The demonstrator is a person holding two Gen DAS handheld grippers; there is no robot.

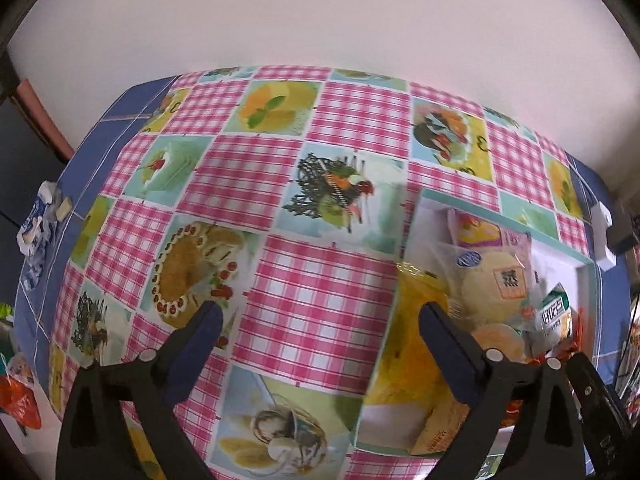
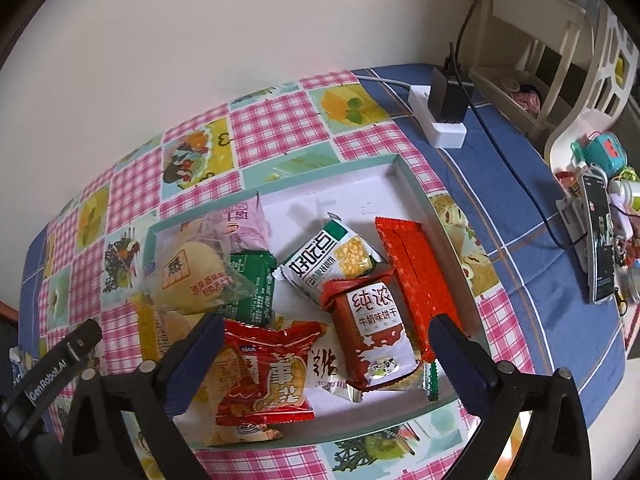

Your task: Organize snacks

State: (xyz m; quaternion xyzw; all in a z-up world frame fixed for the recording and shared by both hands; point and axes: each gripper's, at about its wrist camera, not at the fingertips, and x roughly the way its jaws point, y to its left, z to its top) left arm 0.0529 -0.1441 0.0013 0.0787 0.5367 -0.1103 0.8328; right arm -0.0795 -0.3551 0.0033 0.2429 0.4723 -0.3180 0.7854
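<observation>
A shallow white tray with a teal rim (image 2: 412, 184) holds several snack packets: a red biscuit packet (image 2: 372, 332), a flat red wrapper (image 2: 416, 272), a white-green packet (image 2: 332, 260), a green packet (image 2: 256, 280), a yellow bun packet (image 2: 192, 280), a lilac packet (image 2: 240, 224) and a red-orange packet (image 2: 264, 380). My right gripper (image 2: 326, 334) is open above the tray's near side, holding nothing. My left gripper (image 1: 320, 316) is open and empty above the tablecloth, with the tray (image 1: 560, 246) at its right finger.
The table wears a pink checked cloth with fruit pictures (image 1: 320, 152) over a blue cloth (image 2: 500, 184). A white power strip with a black charger (image 2: 444, 116) lies behind the tray. A phone on a stand (image 2: 600, 240) and toys are at the right. Crumpled wrappers (image 1: 38, 224) lie at the left edge.
</observation>
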